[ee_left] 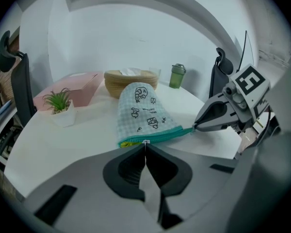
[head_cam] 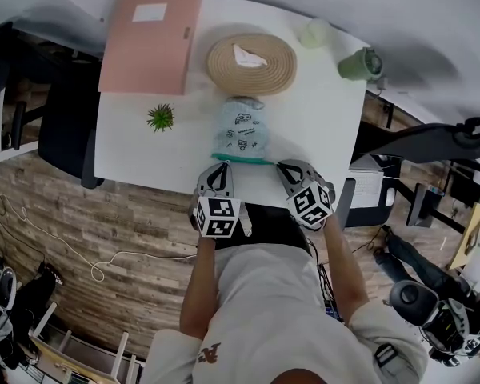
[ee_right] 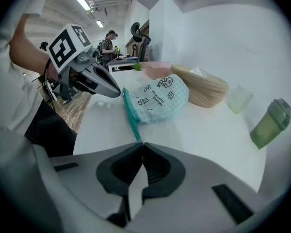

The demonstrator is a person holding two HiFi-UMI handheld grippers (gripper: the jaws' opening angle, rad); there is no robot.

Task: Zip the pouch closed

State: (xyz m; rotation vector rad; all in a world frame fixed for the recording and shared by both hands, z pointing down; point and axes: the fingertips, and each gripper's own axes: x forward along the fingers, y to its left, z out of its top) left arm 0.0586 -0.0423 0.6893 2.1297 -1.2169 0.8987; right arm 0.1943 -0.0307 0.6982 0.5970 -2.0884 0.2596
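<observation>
The pale blue checked fabric pouch printed with small cartoons (ee_left: 143,113) lies flat on the white table (head_cam: 320,134), its teal zipper band (ee_left: 165,134) turned toward the person and close to the table's near edge.

Both grippers meet it along that band. The left gripper (ee_left: 145,147) has its jaws pressed together on the small silver zipper pull (ee_left: 145,142), right at its tips. The right gripper (ee_right: 141,144), jaws likewise closed, pinches the far end of the band, probably to anchor it and keep it taut so the slider can run.

In the left gripper view, yellow lining shows just left of the pull. That stretch looks unzipped, while the part toward the right gripper looks shut.

Just beyond the pouch, touching or nearly touching its top, sits a round woven basket (head_cam: 224,66). A small potted green plant (head_cam: 161,118) and a flat pink box (head_cam: 148,42) lie farther left. A green lidded tumbler (head_cam: 358,64) stands at the far right corner.
</observation>
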